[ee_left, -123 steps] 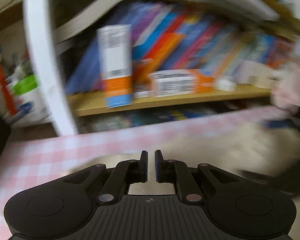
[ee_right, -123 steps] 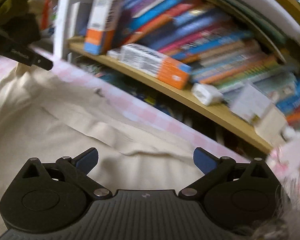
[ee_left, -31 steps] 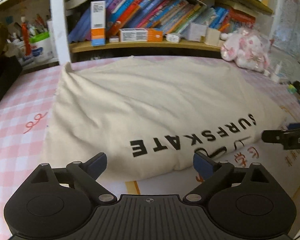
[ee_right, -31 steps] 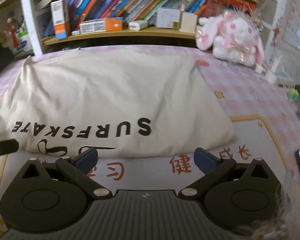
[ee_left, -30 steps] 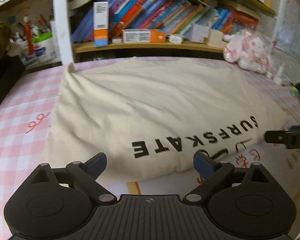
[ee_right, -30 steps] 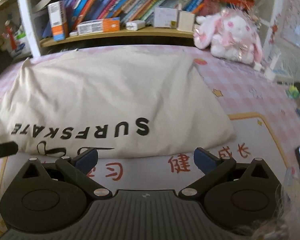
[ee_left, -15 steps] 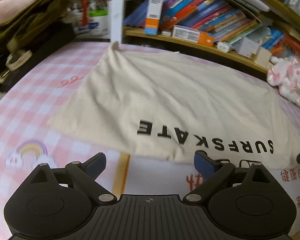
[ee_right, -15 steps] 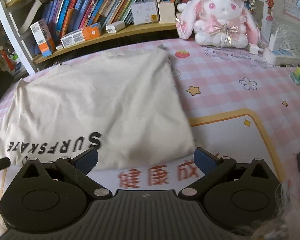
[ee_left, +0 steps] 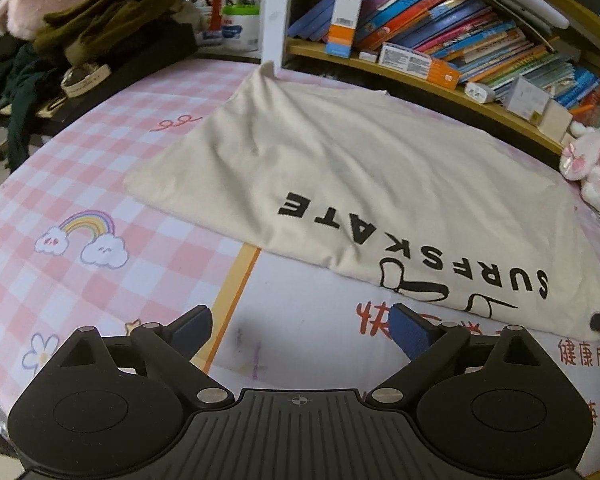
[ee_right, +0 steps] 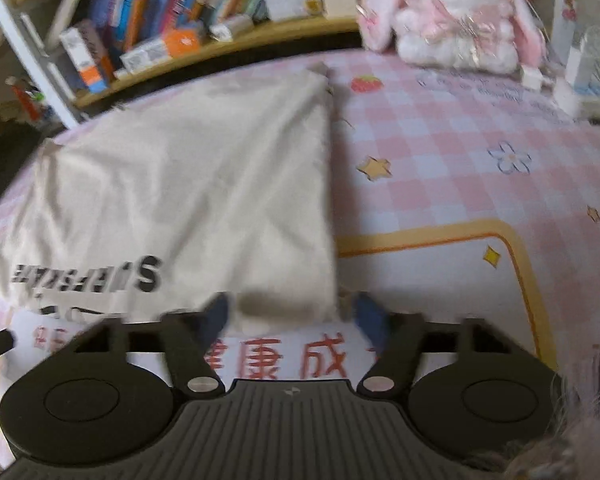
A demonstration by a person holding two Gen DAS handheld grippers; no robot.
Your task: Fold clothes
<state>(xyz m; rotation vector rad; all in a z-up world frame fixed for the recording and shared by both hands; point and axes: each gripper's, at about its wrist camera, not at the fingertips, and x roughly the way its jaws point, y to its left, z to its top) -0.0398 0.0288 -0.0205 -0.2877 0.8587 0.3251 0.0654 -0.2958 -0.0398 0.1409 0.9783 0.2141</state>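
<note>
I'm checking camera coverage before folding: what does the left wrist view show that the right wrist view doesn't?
Only the left wrist view shows the pile of dark clothes and the rainbow print, with the left gripper open over the bare mat. Only the right wrist view shows the whole plush rabbit and the right gripper closing around the shirt's near corner. Both show the cream shirt and the bookshelf.

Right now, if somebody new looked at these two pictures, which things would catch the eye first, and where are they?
First the cream folded garment printed SURFSKATE, lying in the middle of the pink checked table cover. Next the pink and white plush rabbit at the far right, in front of the bookshelf crowded with colourful books. Nearest, the right claw is closing with the garment's near corner between its fingers, while the left claw is wide open over the mat.
</note>
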